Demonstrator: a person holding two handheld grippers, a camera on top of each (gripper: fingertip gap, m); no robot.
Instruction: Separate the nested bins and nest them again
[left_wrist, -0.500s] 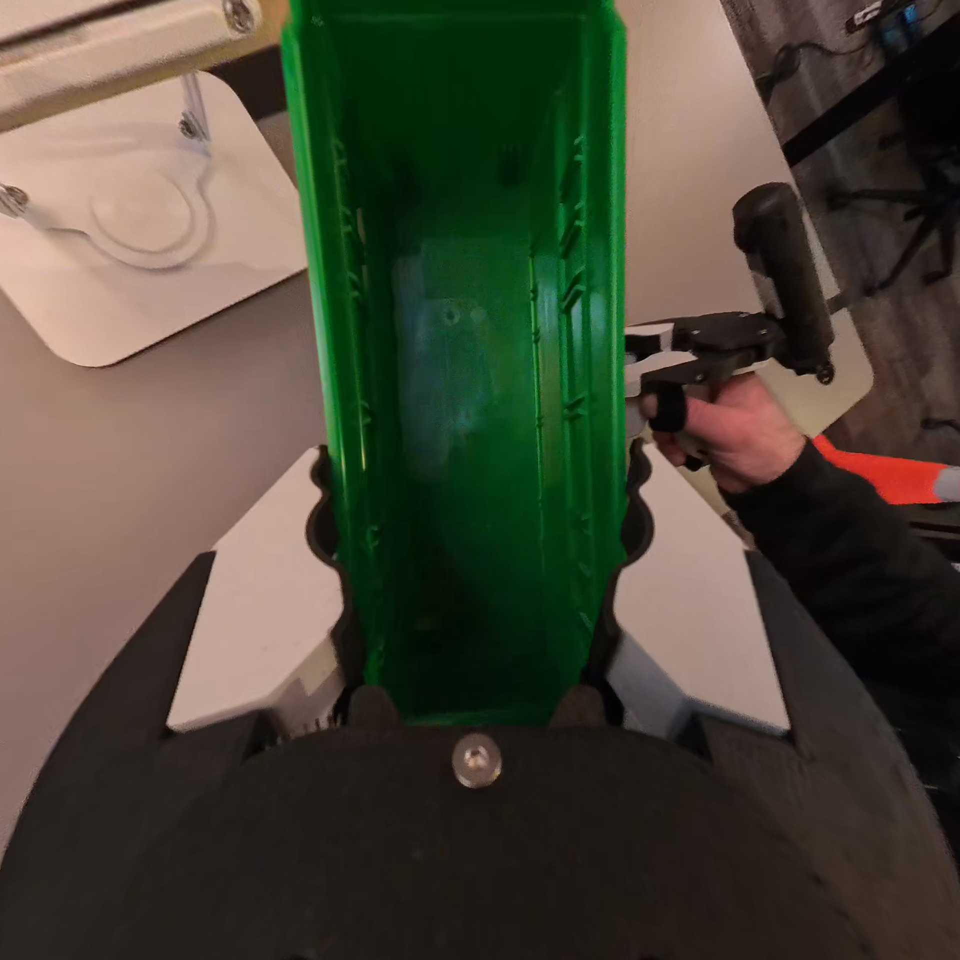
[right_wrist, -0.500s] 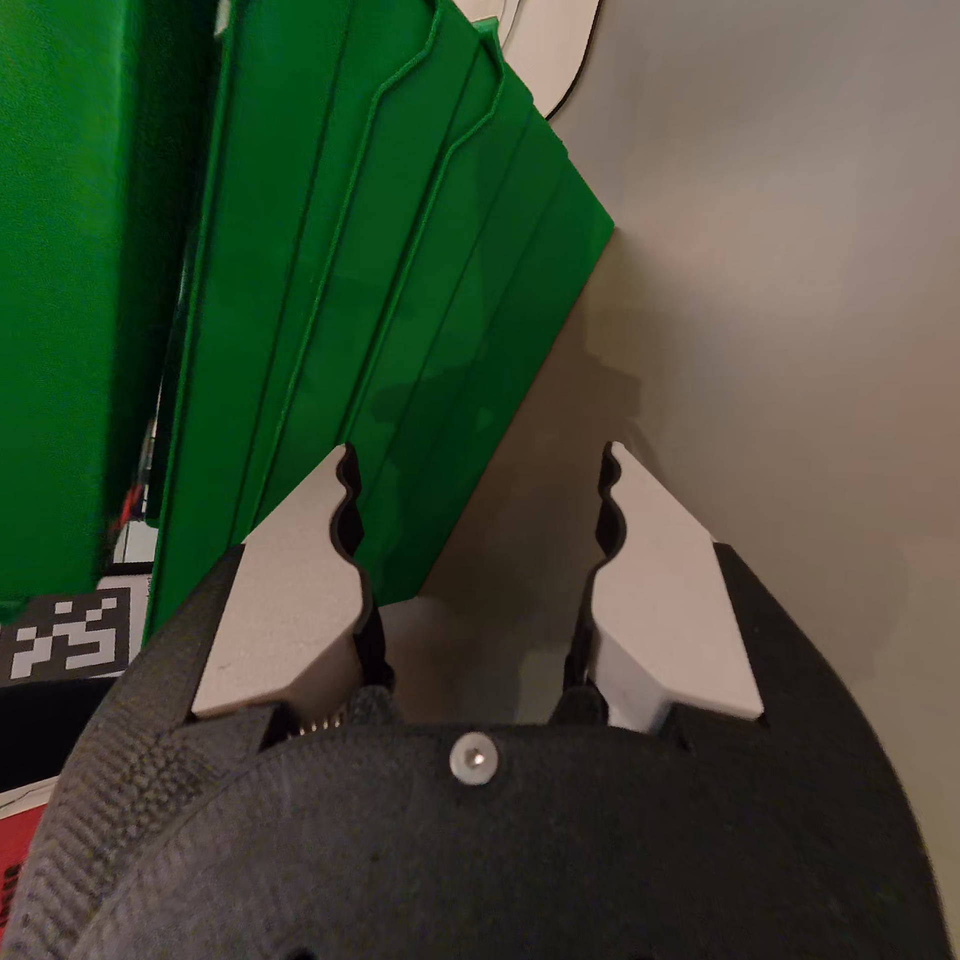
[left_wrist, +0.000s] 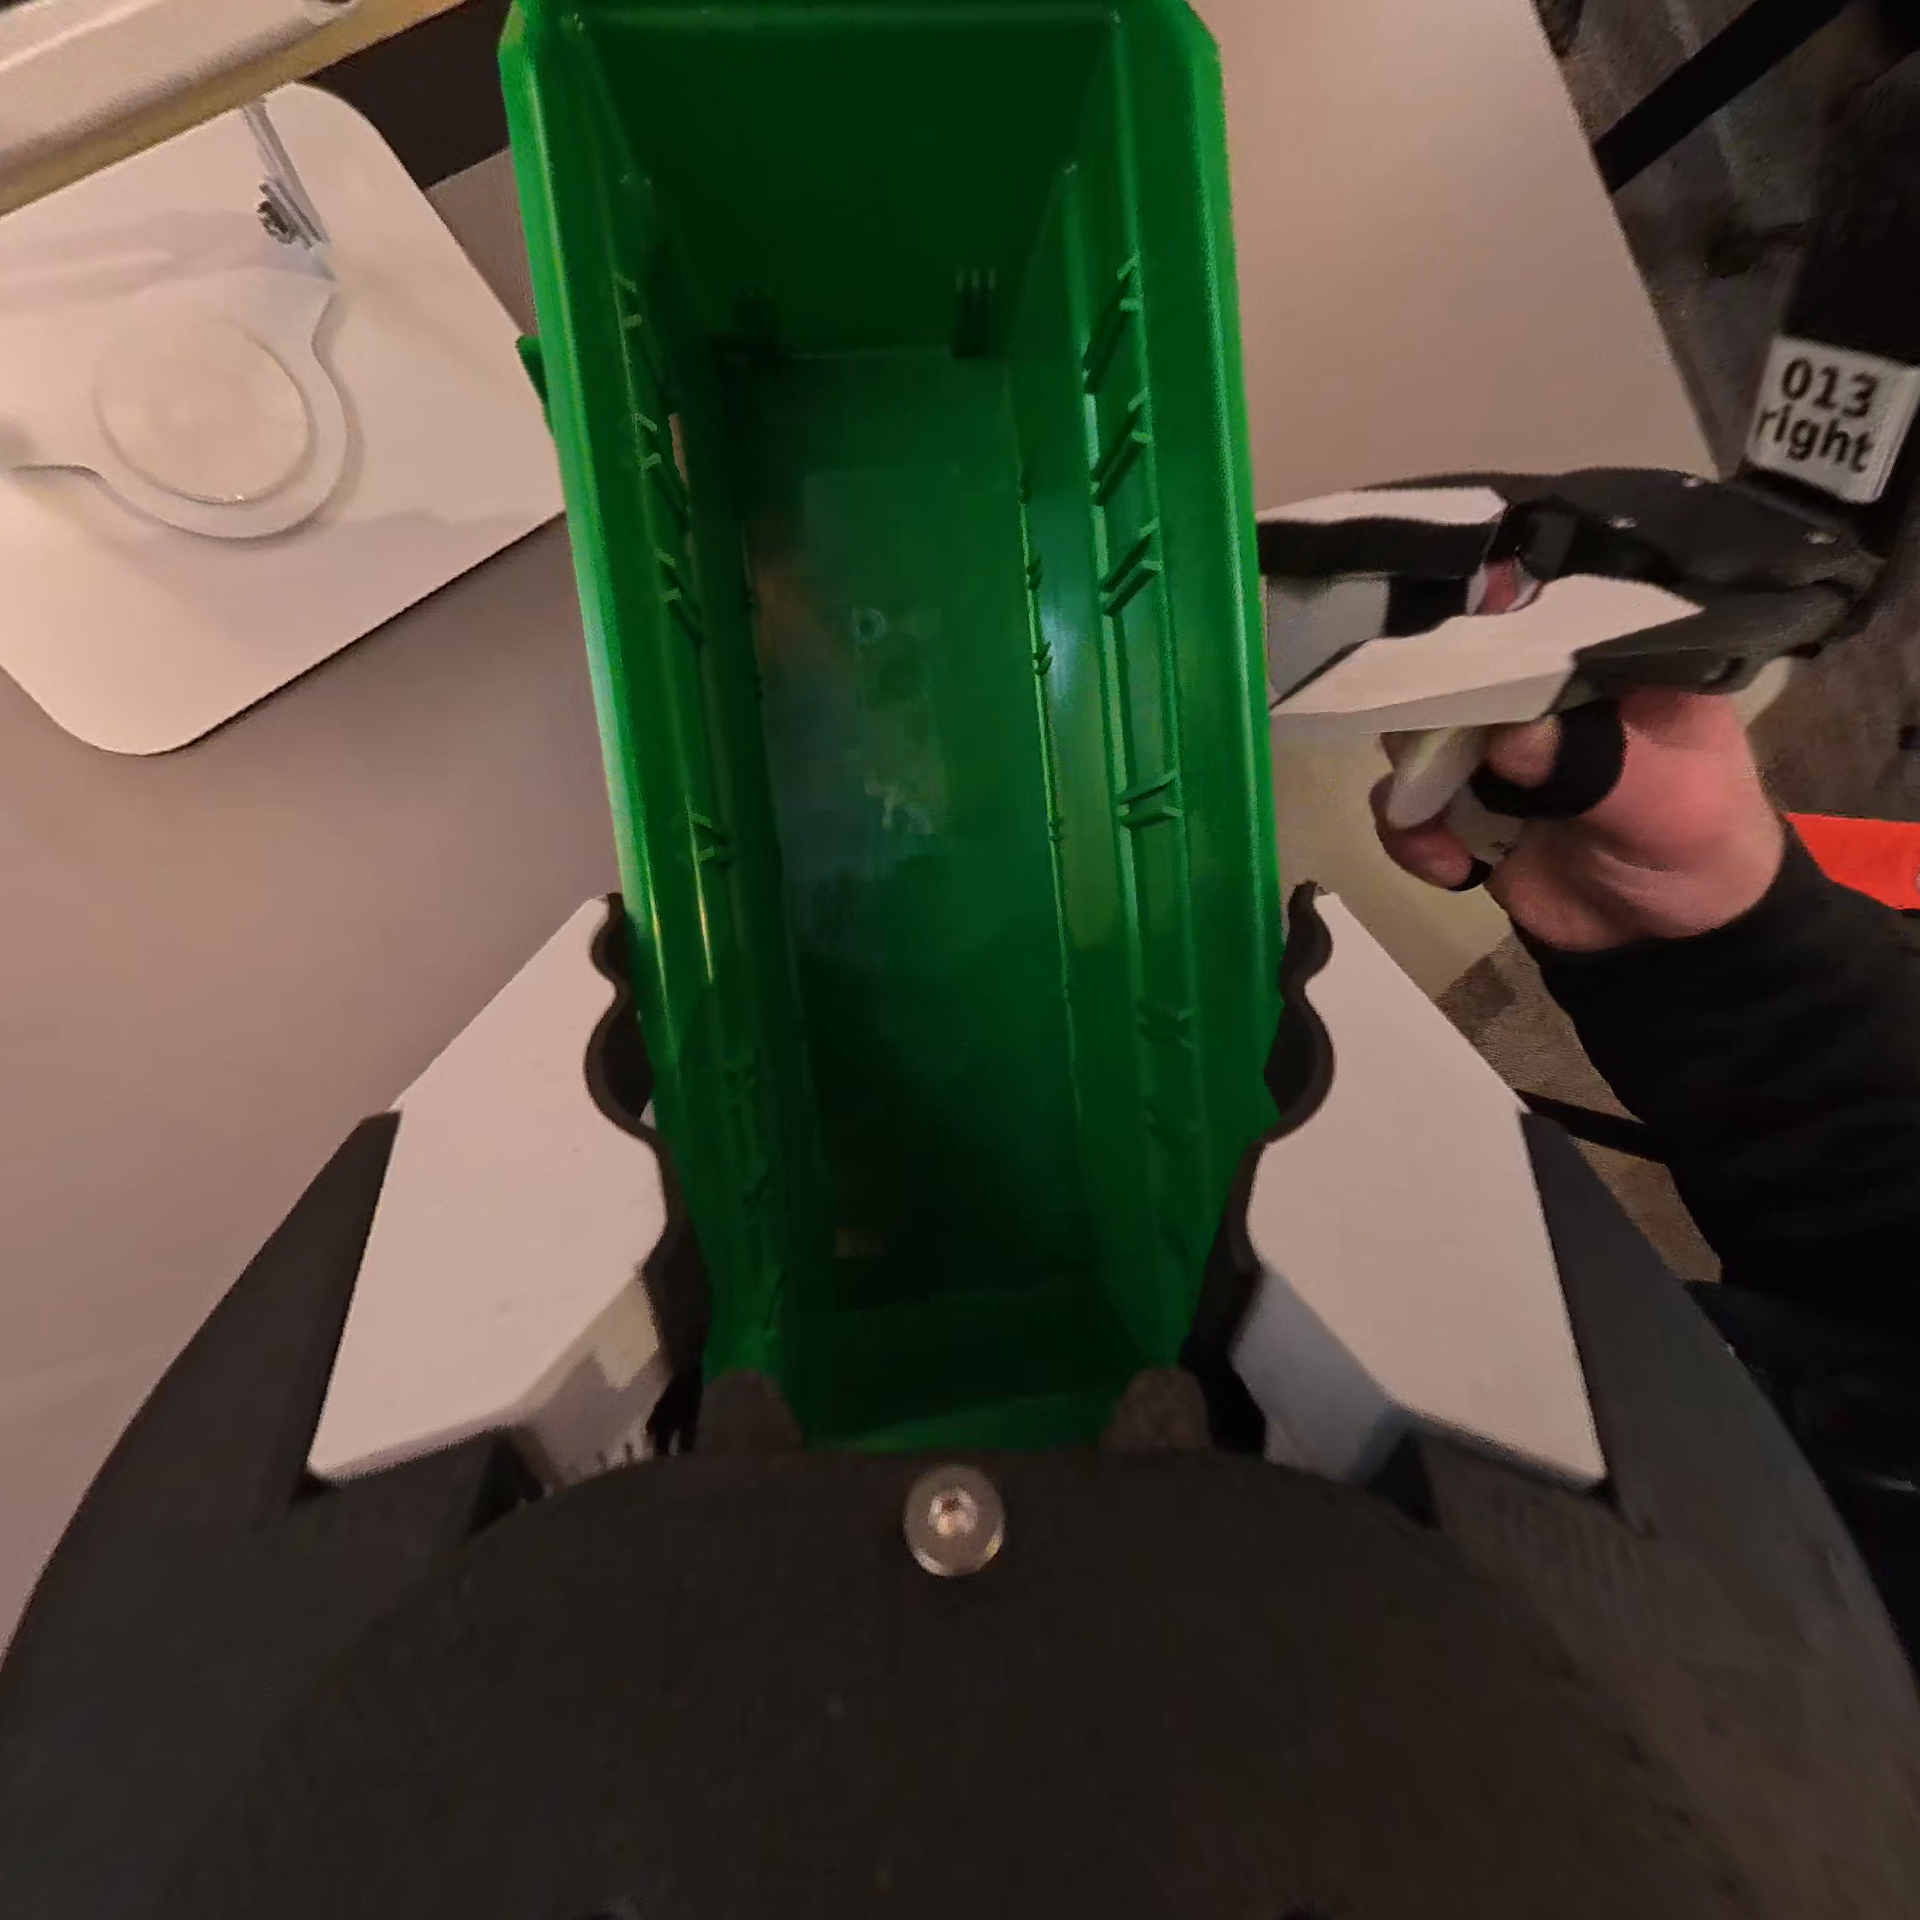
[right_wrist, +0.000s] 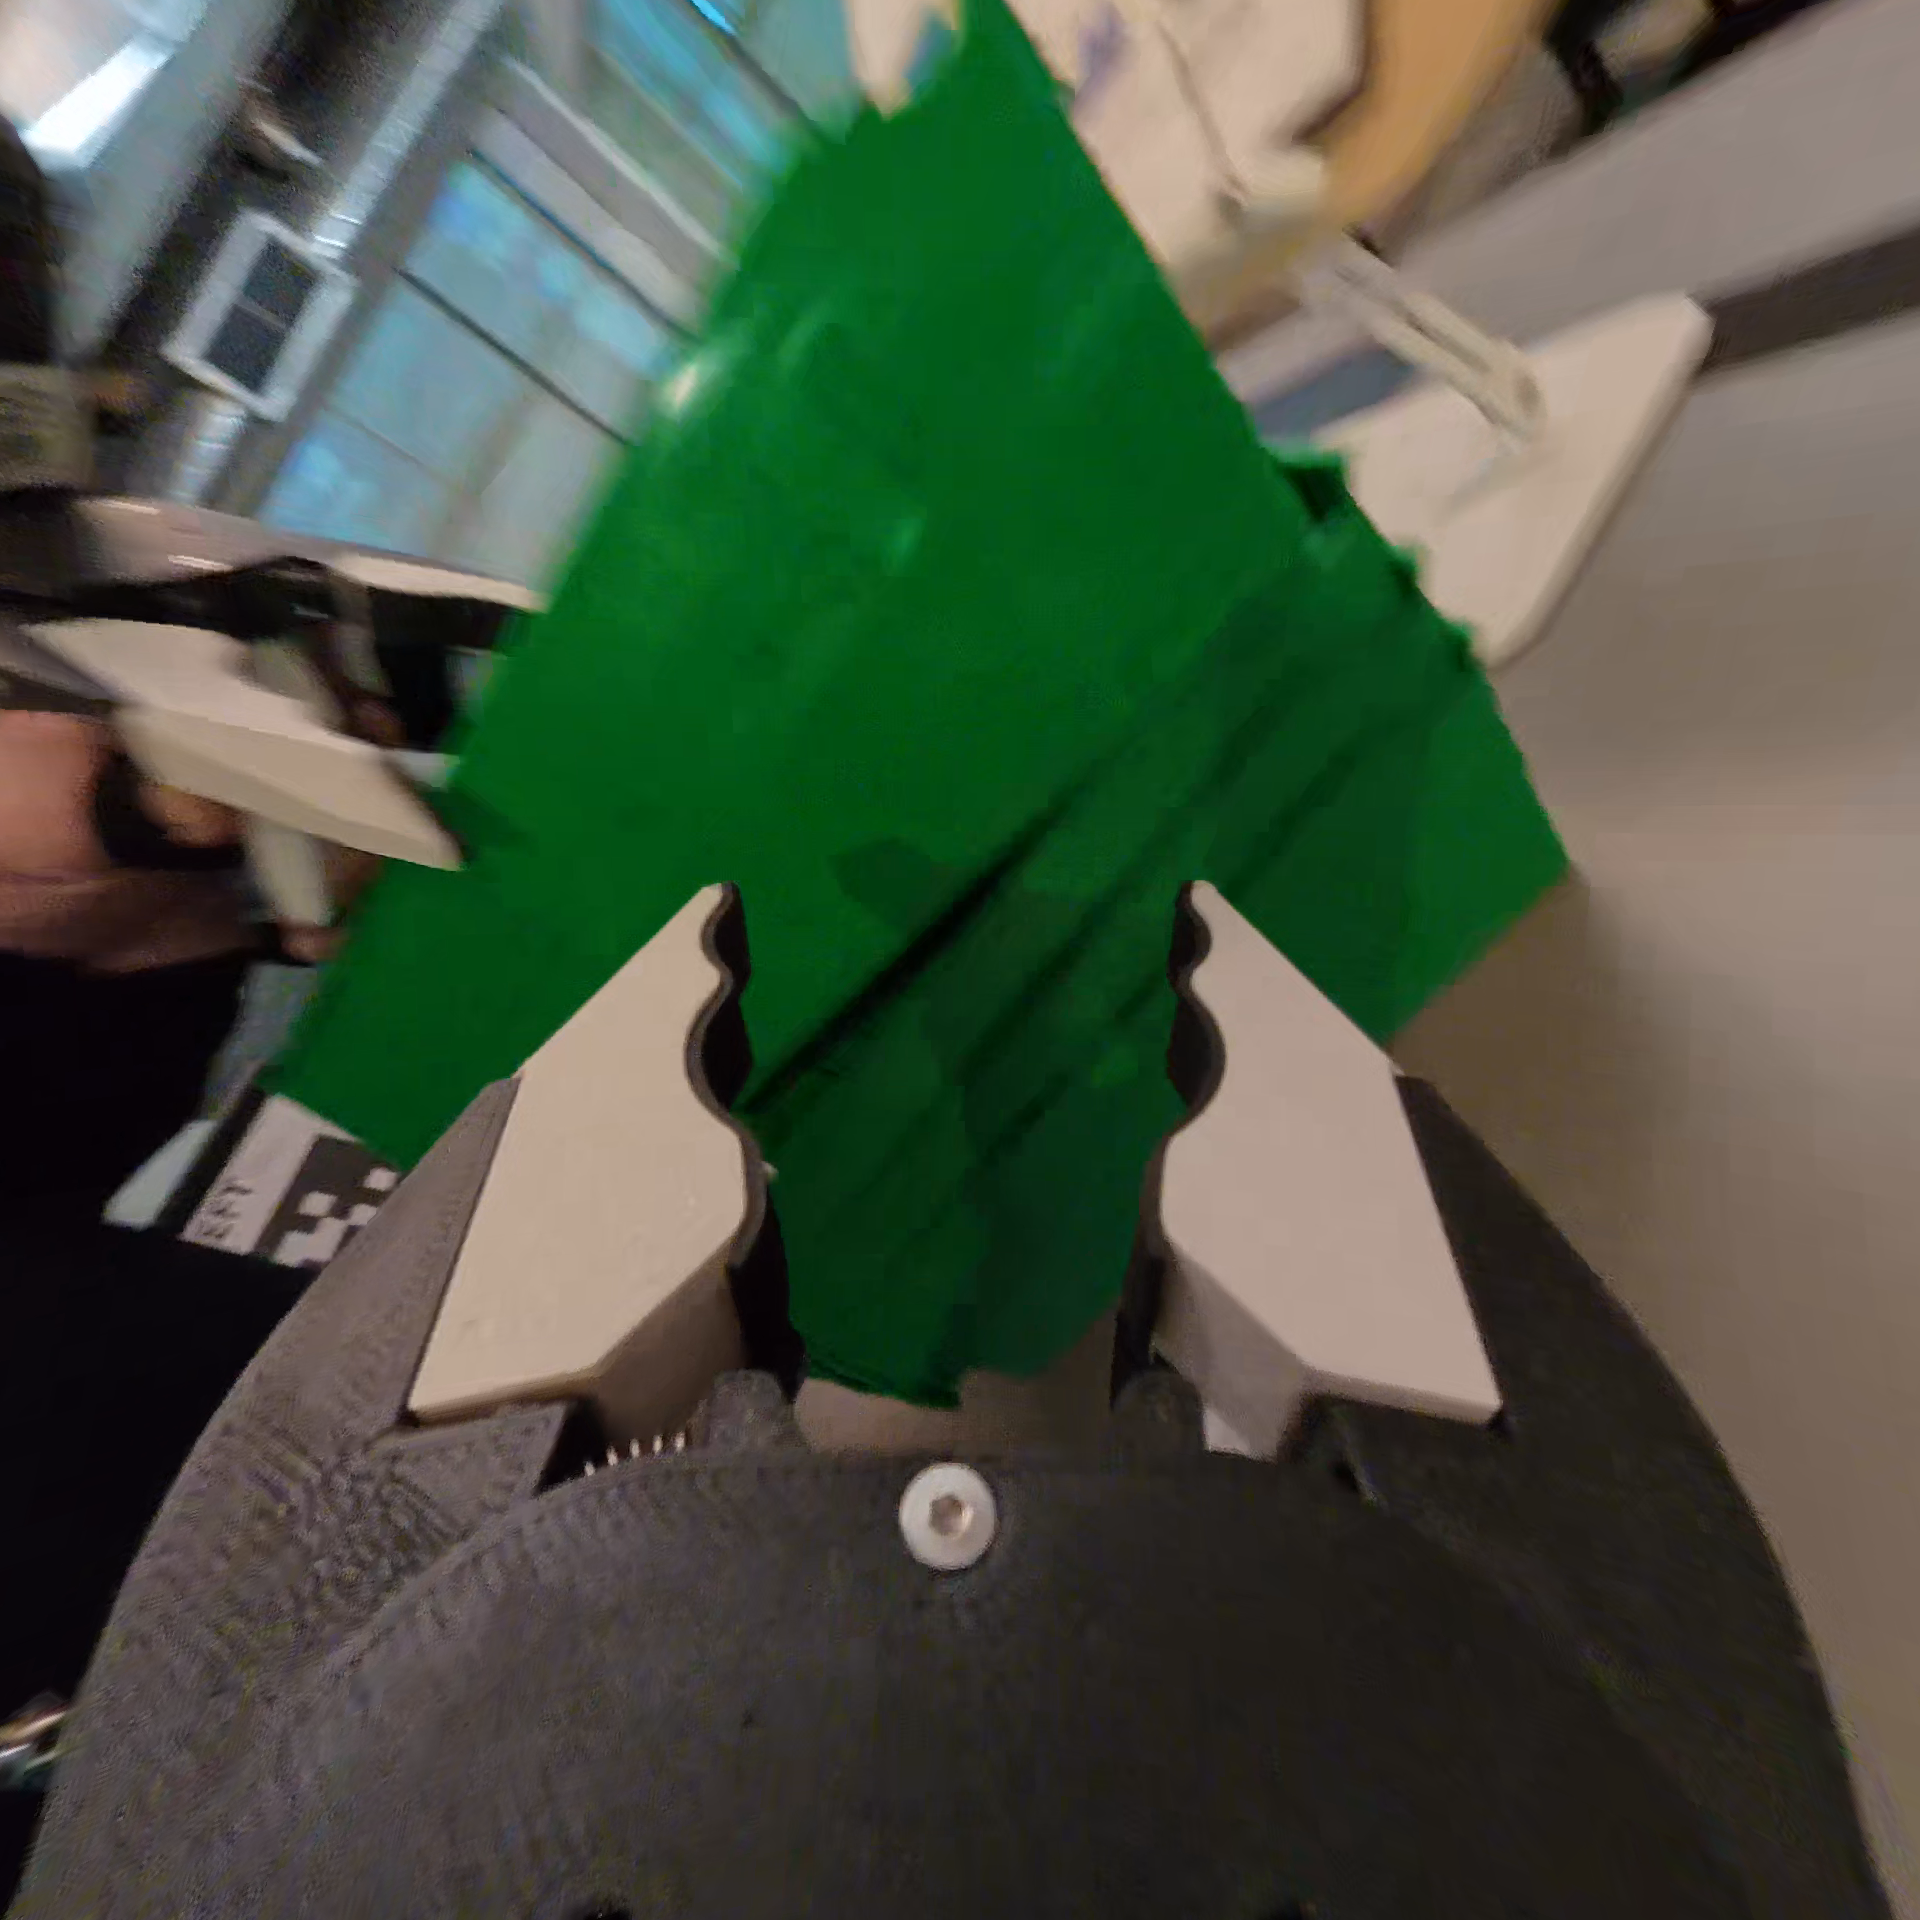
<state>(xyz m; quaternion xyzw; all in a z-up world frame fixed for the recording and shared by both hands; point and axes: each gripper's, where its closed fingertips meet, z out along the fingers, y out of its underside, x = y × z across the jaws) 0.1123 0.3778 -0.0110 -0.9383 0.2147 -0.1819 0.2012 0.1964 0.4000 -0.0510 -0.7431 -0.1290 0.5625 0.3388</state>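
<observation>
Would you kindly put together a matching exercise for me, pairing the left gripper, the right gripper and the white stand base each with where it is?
Things:
1. left gripper
2. right gripper
3. white stand base

Places:
A. held in a hand, at the right side of the green bin
B. flat on the table, left of the green bin
C. one finger against each long outer wall of the green bin

Pairs: 1-C, 2-A, 3-B
</observation>
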